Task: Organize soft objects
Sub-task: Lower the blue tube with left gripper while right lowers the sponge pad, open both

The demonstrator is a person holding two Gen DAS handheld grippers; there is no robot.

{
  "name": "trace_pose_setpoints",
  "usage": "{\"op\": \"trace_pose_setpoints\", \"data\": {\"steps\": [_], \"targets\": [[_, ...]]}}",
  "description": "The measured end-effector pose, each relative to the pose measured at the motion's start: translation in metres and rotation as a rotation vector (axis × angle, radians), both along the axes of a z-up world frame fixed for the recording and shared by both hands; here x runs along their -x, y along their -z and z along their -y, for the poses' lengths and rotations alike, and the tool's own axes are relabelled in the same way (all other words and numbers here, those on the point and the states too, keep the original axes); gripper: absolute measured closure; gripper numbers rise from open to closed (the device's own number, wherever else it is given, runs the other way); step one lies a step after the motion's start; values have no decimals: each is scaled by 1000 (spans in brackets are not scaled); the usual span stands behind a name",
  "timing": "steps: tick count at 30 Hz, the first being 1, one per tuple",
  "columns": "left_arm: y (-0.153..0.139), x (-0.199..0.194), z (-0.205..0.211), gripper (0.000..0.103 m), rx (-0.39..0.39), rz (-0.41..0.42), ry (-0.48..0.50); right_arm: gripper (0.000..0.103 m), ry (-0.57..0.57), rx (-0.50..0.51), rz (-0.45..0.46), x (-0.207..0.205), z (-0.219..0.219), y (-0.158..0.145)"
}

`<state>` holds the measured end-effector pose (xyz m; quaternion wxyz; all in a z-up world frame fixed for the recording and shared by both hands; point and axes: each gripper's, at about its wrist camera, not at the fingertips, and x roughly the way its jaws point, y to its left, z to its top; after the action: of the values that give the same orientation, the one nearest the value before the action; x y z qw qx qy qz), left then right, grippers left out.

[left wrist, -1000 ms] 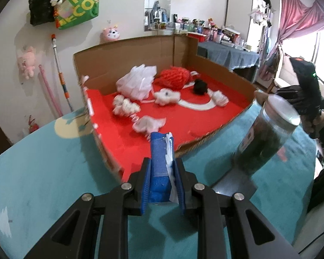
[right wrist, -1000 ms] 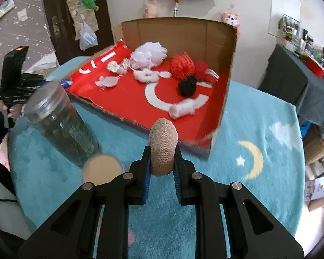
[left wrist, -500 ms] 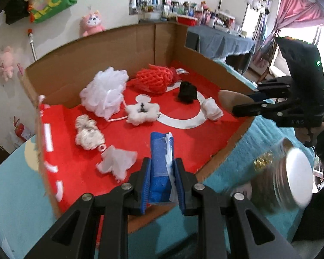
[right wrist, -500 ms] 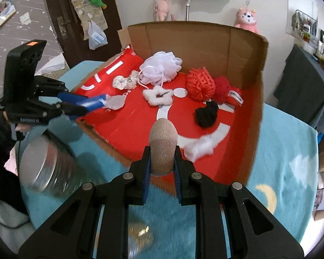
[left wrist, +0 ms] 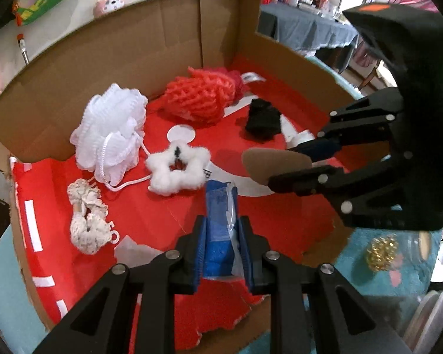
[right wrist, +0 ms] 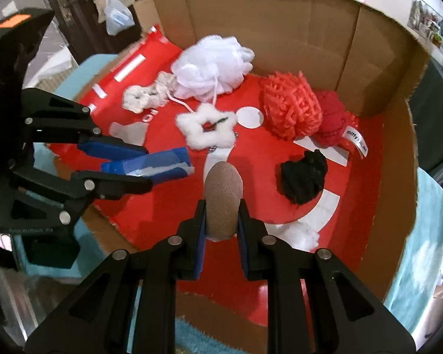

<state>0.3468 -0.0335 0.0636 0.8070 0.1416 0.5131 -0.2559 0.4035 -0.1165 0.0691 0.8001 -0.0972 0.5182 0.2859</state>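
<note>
My left gripper (left wrist: 221,233) is shut on a blue sponge in clear wrap (left wrist: 220,221), held over the front of the red-lined cardboard box (left wrist: 192,35). It also shows in the right wrist view (right wrist: 150,174) with the blue sponge (right wrist: 156,165). My right gripper (right wrist: 221,218) is shut on a tan oval sponge (right wrist: 223,197), also over the box; it shows in the left wrist view (left wrist: 310,162) holding the tan sponge (left wrist: 274,163). Both grippers are close together above the box floor.
In the box lie a white mesh pouf (left wrist: 112,132), a red net ball (left wrist: 198,103), a white fluffy scrunchie (left wrist: 177,171), a cream scrunchie (left wrist: 85,221), a black piece (left wrist: 262,118) and a white fluffy piece (right wrist: 298,233). A jar with gold scrubbers (left wrist: 384,250) stands on the teal cloth.
Both grippers have moved forward from above the teal table to over the box, still holding their sponges. They have come closer to each other.
</note>
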Motion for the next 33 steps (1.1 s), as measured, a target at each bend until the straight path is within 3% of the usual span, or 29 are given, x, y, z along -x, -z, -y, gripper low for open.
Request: {"op": "trace_pose_setpoints", "data": {"steps": [10, 24, 25, 27, 29, 33], "targets": [[12, -13, 3, 79, -39, -35, -12, 83, 17, 55, -58, -14, -7, 17], [17, -17, 10, 77, -38, -41, -13, 79, 25, 65, -56, -15, -12, 15], [17, -17, 9, 76, -34, -39, -17, 78, 24, 65, -57, -15, -12, 15], [14, -16, 6, 63, -28, -31, -28, 72, 24, 68, -56, -11, -12, 15], [11, -15, 2, 58, -20, -21, -40, 49, 29, 66, -45, -10, -12, 14], [0, -11, -8, 44, 4, -1, -79, 48, 56, 48, -31, -10, -8, 4]]}}
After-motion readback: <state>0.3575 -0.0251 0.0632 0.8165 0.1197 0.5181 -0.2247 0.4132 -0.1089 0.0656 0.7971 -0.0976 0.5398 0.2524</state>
